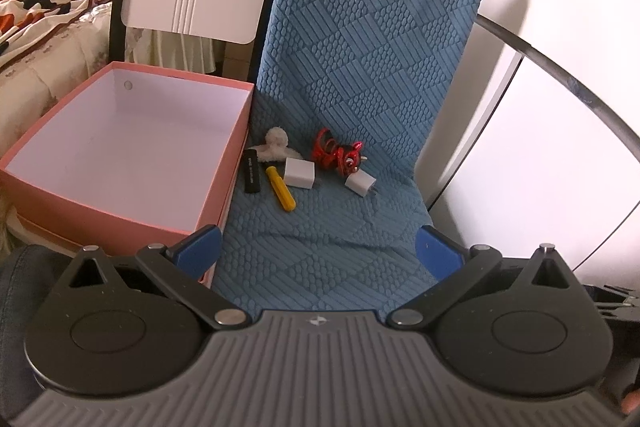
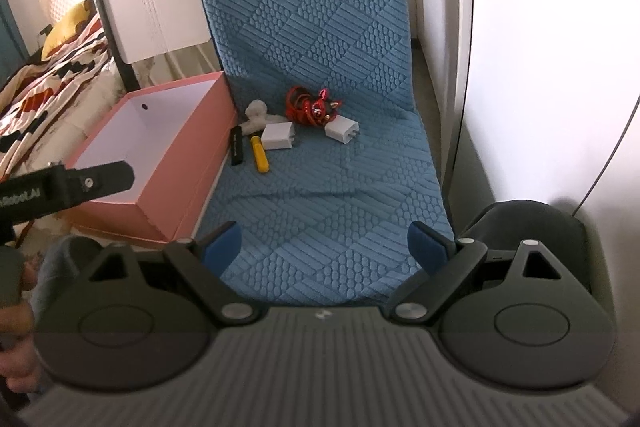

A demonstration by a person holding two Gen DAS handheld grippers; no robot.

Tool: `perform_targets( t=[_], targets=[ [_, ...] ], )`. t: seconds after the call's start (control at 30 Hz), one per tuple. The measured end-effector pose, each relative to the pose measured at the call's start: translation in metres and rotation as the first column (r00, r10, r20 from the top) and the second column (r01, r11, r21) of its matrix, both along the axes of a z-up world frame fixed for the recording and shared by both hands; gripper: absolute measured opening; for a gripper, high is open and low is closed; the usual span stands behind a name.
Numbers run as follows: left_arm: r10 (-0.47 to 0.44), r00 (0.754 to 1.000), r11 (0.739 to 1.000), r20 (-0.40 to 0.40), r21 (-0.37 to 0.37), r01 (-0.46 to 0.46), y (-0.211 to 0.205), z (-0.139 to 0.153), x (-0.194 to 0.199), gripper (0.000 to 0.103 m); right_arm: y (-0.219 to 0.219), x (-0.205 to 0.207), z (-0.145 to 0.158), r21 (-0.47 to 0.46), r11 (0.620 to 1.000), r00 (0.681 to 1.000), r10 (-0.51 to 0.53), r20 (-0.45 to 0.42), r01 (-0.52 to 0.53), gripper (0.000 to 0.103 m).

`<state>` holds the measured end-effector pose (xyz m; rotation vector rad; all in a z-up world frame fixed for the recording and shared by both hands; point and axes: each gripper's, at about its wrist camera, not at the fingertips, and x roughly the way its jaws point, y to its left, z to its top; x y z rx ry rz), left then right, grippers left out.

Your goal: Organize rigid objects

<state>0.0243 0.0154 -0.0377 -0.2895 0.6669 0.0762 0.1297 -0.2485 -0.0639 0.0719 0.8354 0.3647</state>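
progress: not begun, pink box (image 1: 132, 147) empty | left: black stick (image 1: 252, 171), yellow stick (image 1: 281, 193), two white chargers (image 1: 299, 173) (image 1: 361, 184), red toy (image 1: 338, 153), white fluff (image 1: 274, 145) on blue mat (image 1: 320, 227) beside box | left gripper (image 1: 318, 251), right gripper (image 2: 326, 249): wide open, nothing held | text: "Robot.AI" on left gripper; black stick lettering unreadable

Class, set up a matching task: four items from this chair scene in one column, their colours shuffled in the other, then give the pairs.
Things:
1. box
2. screwdriver
3. chair cover
4. plug adapter

Colours:
A. white
B. blue
C. pink
D. yellow

Pairs: 1-C, 2-D, 3-B, 4-A
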Motion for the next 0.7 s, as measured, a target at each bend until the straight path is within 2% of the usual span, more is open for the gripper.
perform_targets(
  t=[0.27,0.7],
  targets=[
    [-0.015,1.000,1.000,-0.012,-0.024,0.014,0.005,-0.014,0.015,0.103,-0.002,0.015,-0.014,0.005,1.000,1.000,-0.023,-0.004,0.023,0.092],
    [-0.027,0.999,0.999,-0.039,-0.032,0.026,-0.001,-0.053,0.078,0.103,-0.008,0.073,-0.048,0.036,0.997,0.998,-0.061,-0.019,0.062,0.092]
  ],
)
